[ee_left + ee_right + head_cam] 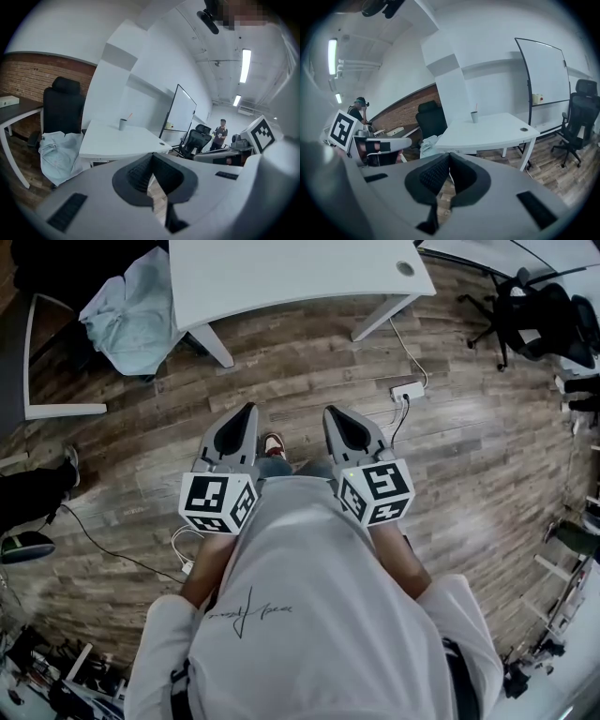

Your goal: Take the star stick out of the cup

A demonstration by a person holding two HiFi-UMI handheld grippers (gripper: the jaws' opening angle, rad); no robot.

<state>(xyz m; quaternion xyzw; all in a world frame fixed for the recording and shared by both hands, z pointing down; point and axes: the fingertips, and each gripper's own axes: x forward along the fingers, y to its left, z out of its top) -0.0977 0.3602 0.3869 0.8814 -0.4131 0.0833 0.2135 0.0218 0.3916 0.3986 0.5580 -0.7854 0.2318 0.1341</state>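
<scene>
The left gripper (244, 420) and right gripper (337, 420) are held at the waist, fingers closed on nothing, since no reach is yet begun. The star stick (476, 108) is seen standing in the cup (474, 117) on the surface (497, 132), well apart.

Even light from ceiling strip lights (245, 65); fisheye edges bend, darken.
</scene>
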